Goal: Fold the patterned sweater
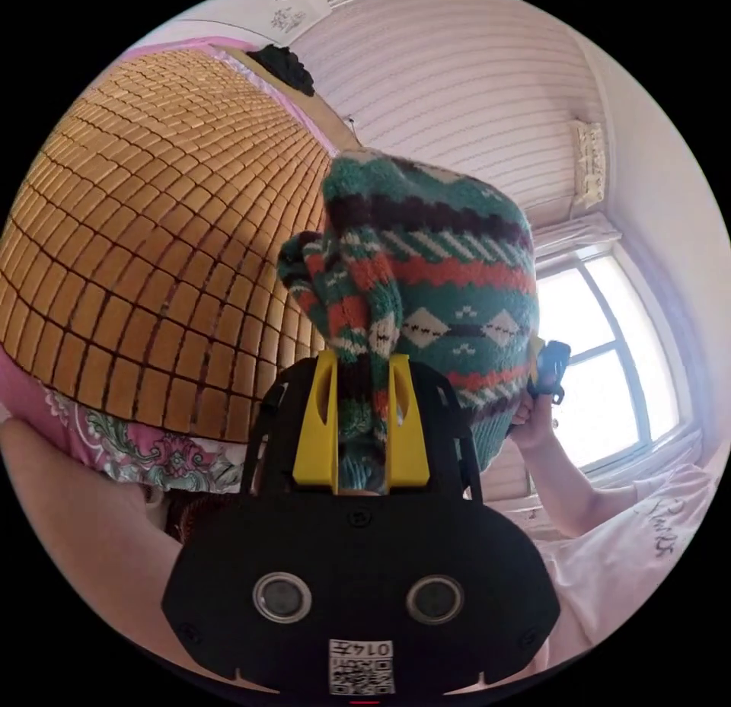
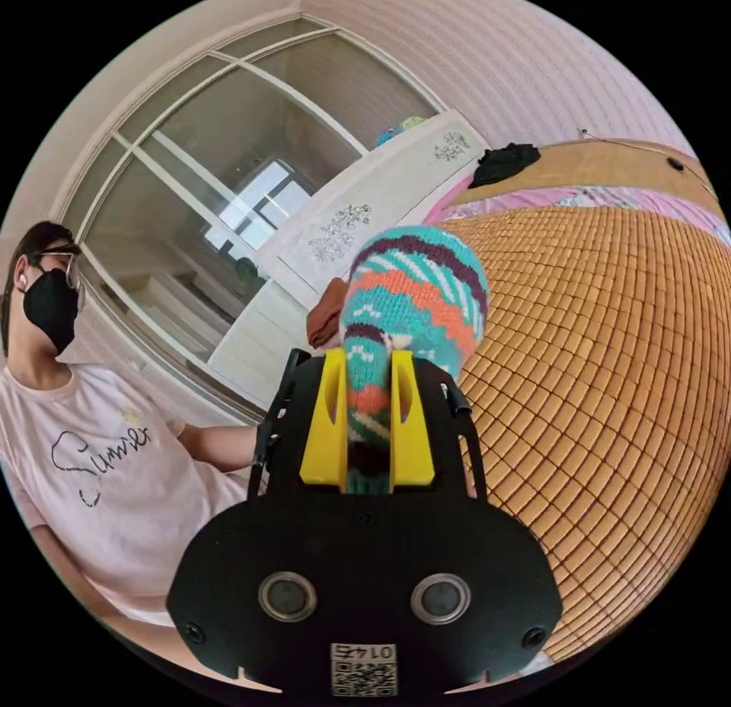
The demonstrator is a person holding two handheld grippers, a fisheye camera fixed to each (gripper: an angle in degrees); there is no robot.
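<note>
The patterned sweater (image 1: pixel 442 281) is a thick knit in teal, orange, white and dark purple bands, held up in the air above the bed. My left gripper (image 1: pixel 362 364) is shut on a bunched fold of it, the knit squeezed between the yellow jaws. In the right gripper view the same sweater (image 2: pixel 415 296) bulges out past my right gripper (image 2: pixel 368 361), which is shut on another bunch of it. The other gripper (image 1: pixel 550 371) shows at the sweater's far edge in the left gripper view, held by a hand (image 1: pixel 533 421).
A bamboo-tile mat (image 1: pixel 152 243) covers the bed, over a pink floral sheet (image 1: pixel 152 452). A dark garment (image 2: pixel 504 163) lies at the bed's far end near a white cabinet (image 2: pixel 358 220). A person in a pale T-shirt (image 2: pixel 91 463) stands by a window (image 1: pixel 609 364).
</note>
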